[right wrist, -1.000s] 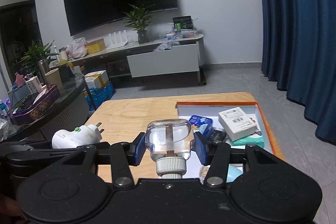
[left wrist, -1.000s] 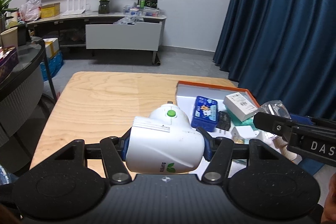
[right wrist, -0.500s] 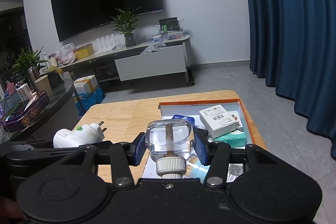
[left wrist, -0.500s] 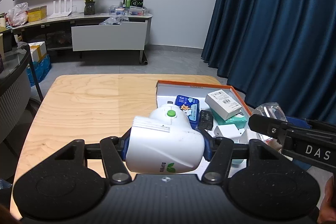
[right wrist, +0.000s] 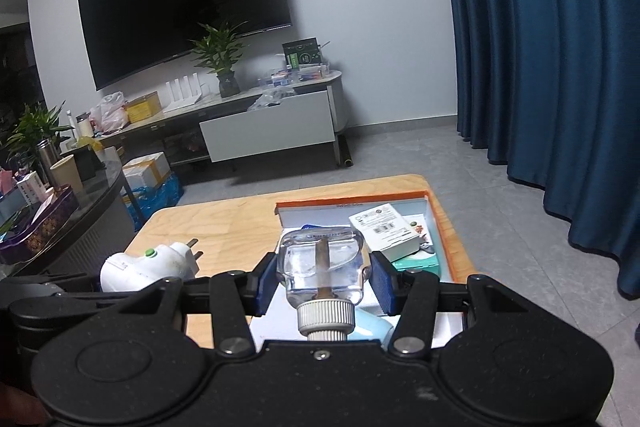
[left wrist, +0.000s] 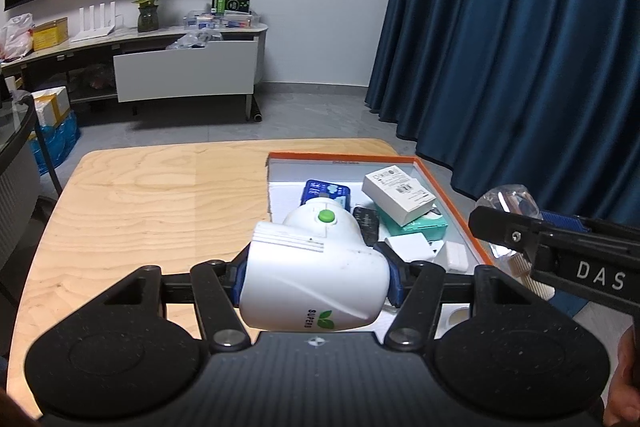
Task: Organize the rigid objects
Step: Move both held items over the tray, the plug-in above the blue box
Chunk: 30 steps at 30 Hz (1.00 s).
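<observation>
My left gripper (left wrist: 315, 277) is shut on a white plug-in device with a green button (left wrist: 316, 269), held above the near left edge of an orange-rimmed white tray (left wrist: 448, 195). It also shows in the right wrist view (right wrist: 150, 267), with its plug pins pointing away. My right gripper (right wrist: 322, 281) is shut on a clear liquid bottle with a white screw neck (right wrist: 322, 267), held over the tray (right wrist: 446, 239). The bottle shows at the right in the left wrist view (left wrist: 506, 197).
The tray holds a blue box (left wrist: 326, 191), a white labelled box (left wrist: 398, 191) on a teal box (left wrist: 424, 225), a black remote (left wrist: 366, 225) and white adapters (left wrist: 410, 245). It sits on the right of a wooden table (left wrist: 140, 203). Blue curtains (left wrist: 520, 47) hang at right.
Both grippers have moved to the right and forward with their objects; the left one now hangs over the tray's near left edge. Both grips are unchanged.
</observation>
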### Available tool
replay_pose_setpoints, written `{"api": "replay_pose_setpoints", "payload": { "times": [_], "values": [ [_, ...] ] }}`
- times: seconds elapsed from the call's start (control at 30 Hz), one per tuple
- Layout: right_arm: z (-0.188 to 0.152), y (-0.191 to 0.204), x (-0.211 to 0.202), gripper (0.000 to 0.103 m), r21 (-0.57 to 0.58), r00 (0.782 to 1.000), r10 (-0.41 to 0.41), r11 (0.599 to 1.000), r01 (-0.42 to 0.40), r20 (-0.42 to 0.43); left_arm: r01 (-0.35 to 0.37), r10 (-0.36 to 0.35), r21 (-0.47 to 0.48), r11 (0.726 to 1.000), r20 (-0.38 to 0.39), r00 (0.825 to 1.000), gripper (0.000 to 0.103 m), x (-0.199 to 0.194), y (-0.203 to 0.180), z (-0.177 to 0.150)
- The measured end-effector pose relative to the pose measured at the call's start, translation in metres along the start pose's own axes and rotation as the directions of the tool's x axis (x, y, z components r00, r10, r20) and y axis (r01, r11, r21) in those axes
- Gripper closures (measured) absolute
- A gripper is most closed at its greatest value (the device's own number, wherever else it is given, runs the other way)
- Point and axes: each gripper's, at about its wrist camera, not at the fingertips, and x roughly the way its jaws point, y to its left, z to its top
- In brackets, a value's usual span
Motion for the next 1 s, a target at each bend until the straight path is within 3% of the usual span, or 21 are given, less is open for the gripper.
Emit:
{"api": "replay_pose_setpoints", "payload": {
  "times": [1.0],
  "values": [
    [0.000, -0.026, 0.014, 0.043, 0.031, 0.999, -0.037, 0.999, 0.037, -0.014, 0.044, -0.043, 0.041, 0.998, -0.020, 0.999, 0.042, 0.021, -0.025, 0.003]
  ]
}}
